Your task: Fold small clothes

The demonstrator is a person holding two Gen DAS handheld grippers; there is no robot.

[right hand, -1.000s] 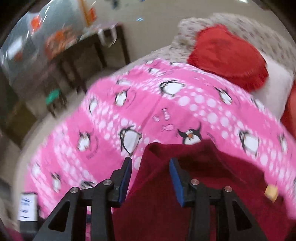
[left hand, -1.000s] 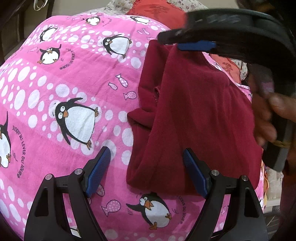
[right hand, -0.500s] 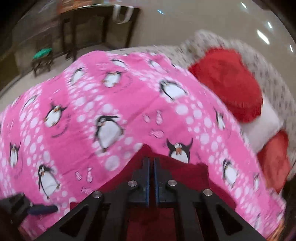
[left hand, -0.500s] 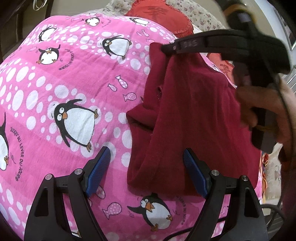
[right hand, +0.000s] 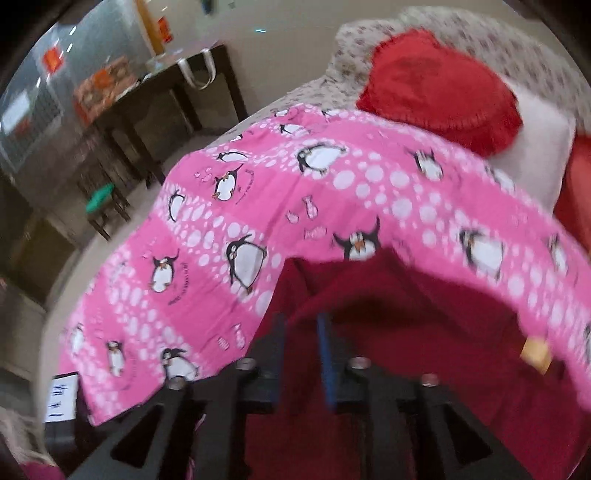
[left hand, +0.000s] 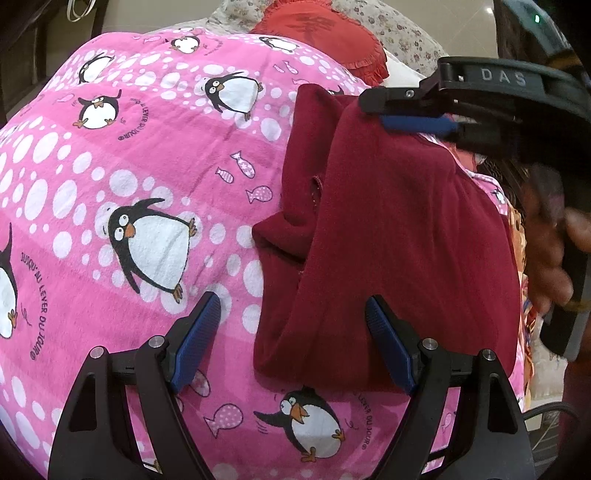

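Observation:
A dark red garment (left hand: 388, 236) lies partly folded on the pink penguin blanket (left hand: 147, 166). My left gripper (left hand: 291, 339) is open and empty, its blue pads either side of the garment's near edge. My right gripper (left hand: 376, 110) shows from the side at the garment's far corner, in a hand. In the right wrist view the right gripper (right hand: 301, 325) has its jaws a little apart over the garment's (right hand: 406, 332) fold edge; the frame is blurred, and whether cloth is pinched between them is unclear.
Red cushions (left hand: 325, 40) and a flowered pillow (left hand: 402, 29) lie past the blanket's far end. A dark table (right hand: 155, 103) and a stool with a green top (right hand: 99, 195) stand on the floor to the left of the bed.
The right gripper was open at the garment's far edge, then fully shut; now its jaws stand a little apart and its view has swung. The left gripper has not moved.

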